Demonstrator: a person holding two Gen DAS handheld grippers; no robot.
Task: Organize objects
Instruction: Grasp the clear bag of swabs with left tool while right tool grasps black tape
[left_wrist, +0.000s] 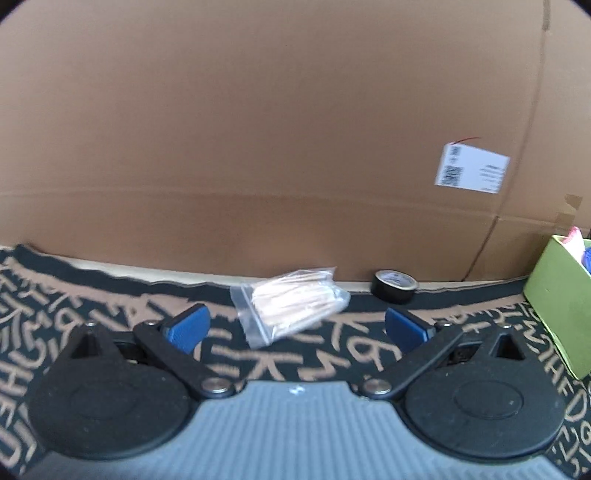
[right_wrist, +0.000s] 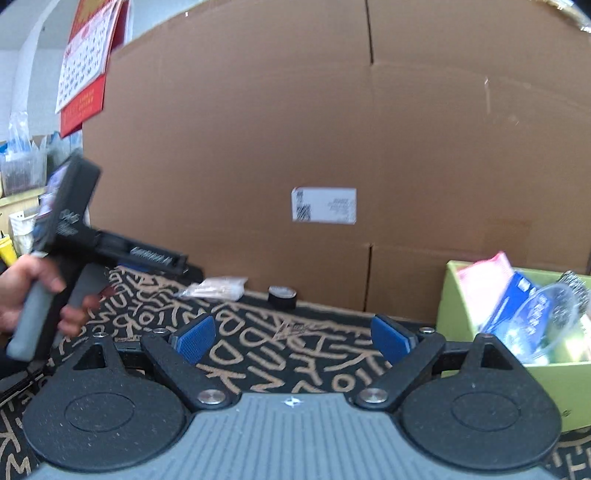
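A clear zip bag of wooden sticks (left_wrist: 291, 304) lies on the black patterned cloth (left_wrist: 110, 295) near the cardboard wall. My left gripper (left_wrist: 295, 326) is open and empty, just short of the bag, with the bag between and beyond its blue pads (left_wrist: 188, 326). A black tape roll (left_wrist: 394, 286) stands to the bag's right. My right gripper (right_wrist: 293, 336) is open and empty over the cloth. In the right wrist view the bag (right_wrist: 216, 288) and the tape roll (right_wrist: 282, 297) lie far ahead. The left gripper's body (right_wrist: 74, 236) shows at the left, held by a hand.
A green box (right_wrist: 480, 314) holding packets and a steel scrubber stands at the right; it also shows in the left wrist view (left_wrist: 554, 295). A big cardboard sheet (right_wrist: 295, 147) with a white label walls off the back. A red calendar (right_wrist: 88, 62) hangs at the upper left.
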